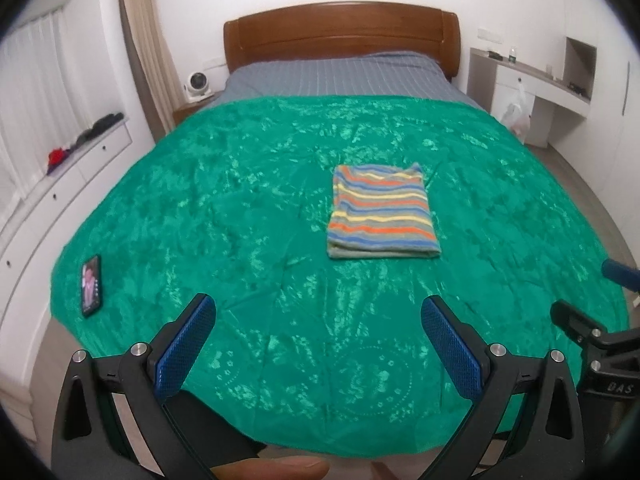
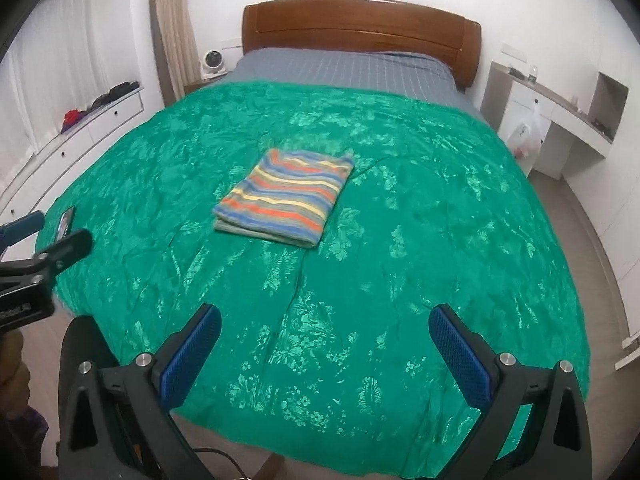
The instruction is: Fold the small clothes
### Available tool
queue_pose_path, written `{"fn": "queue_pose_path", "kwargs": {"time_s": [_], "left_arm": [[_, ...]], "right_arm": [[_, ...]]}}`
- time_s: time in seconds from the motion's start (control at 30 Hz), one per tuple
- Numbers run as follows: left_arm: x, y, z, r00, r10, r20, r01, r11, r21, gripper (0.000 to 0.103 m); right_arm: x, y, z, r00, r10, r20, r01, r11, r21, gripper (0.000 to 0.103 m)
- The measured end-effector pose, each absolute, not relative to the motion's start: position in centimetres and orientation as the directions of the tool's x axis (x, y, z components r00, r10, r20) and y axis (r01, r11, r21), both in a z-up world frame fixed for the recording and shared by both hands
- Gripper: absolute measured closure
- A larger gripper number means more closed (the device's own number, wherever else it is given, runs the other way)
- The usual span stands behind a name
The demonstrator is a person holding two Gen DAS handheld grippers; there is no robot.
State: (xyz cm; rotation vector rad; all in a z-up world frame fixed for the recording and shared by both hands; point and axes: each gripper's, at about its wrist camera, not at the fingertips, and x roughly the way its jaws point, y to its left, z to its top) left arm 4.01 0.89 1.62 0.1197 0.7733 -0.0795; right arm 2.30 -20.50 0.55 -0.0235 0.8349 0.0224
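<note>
A small striped garment, in blue, orange, yellow and grey, lies folded into a neat rectangle on the green bedspread; it also shows in the right wrist view. My left gripper is open and empty, held above the bed's near edge, well short of the garment. My right gripper is open and empty, likewise back near the foot of the bed. Each gripper shows at the edge of the other's view: the right, the left.
A black phone lies near the bedspread's left edge. A wooden headboard and grey sheet are at the far end. White drawers with clothes stand left, a white desk with a plastic bag right. A small fan sits by the bed.
</note>
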Motion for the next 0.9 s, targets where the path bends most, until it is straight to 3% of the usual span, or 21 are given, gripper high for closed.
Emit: {"fn": "queue_pose_path", "kwargs": {"time_s": [0.77,0.9], "left_arm": [[3.9,1.4,0.4,0.678,-0.082,-0.731,0.128,0.992,0.007,0.000],[4.0,1.5,0.2,0.685,-0.043,-0.727,0.097,0.995,0.033,0.000]], "right_arm": [[1.6,-18.6,2.0,0.687,-0.019,-0.727,-0.052,0.996,-0.076,0.001],[1.6,-18.7,1.9,0.684,-0.020,-0.730,-0.049,0.996,-0.074,0.001]]}}
